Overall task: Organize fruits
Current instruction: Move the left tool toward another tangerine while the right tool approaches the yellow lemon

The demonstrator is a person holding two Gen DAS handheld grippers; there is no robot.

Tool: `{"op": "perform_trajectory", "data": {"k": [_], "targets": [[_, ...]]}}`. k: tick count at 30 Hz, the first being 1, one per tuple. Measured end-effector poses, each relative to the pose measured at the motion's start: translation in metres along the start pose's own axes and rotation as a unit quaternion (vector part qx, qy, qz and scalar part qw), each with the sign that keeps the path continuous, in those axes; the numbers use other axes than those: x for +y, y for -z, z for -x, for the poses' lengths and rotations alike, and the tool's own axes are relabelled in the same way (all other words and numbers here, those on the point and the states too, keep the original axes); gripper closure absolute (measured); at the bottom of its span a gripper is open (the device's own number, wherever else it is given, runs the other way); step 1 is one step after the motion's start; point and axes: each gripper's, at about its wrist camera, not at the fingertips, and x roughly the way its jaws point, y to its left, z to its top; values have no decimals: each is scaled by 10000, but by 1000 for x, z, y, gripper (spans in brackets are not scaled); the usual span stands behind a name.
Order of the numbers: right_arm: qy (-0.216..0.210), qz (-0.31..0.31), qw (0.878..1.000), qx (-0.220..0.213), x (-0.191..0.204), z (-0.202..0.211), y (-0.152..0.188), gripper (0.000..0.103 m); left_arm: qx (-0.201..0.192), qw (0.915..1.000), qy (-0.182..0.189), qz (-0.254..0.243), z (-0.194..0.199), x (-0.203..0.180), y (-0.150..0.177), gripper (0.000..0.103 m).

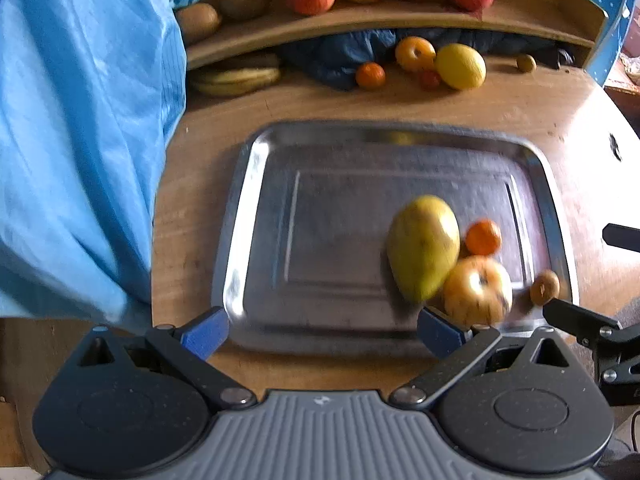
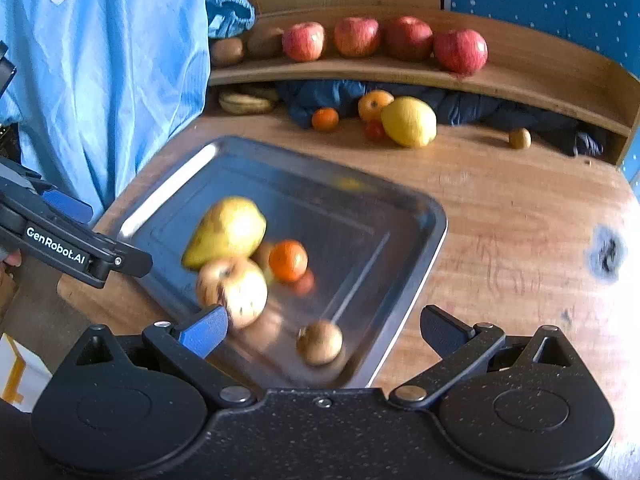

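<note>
Left tool [image 1: 320, 334]: spread, empty, above tray [image 1: 256, 200].
Right tool [image 2: 322, 332]: spread, empty.
Mango [image 2: 226, 230]: corner-clustered, sparing tray room.

Steel tray [image 2: 416, 216] holds a mango [image 2: 226, 230], pale apple [image 2: 236, 290], small orange [image 2: 288, 260] and kiwi [image 2: 319, 342], all clustered.

We saw a polished metal tray [image 1: 256, 200], glossy and reflective, on a worn, scuffed wooden counter [image 2: 500, 208]. Smooth wood formed the shelf [image 2: 520, 80]. A thin blue cloth garment [image 1: 80, 140] hung creased and matt. Each gripper body [image 2: 320, 432] looked like speckled matt black plastic, with ridged blue fingers [image 2: 204, 330].
</note>
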Motion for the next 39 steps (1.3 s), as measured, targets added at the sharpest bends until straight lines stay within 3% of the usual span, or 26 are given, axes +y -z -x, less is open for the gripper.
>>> {"op": "perform_trajectory", "data": {"k": [17, 39], "targets": [[271, -218, 9993, -169, -27, -27, -42, 1, -343, 9994, 74, 21, -22, -2, -69, 1], [519, -382, 9975, -281, -46, -65, -77, 1, -353, 9985, 419, -77, -60, -13, -138, 1]]}}
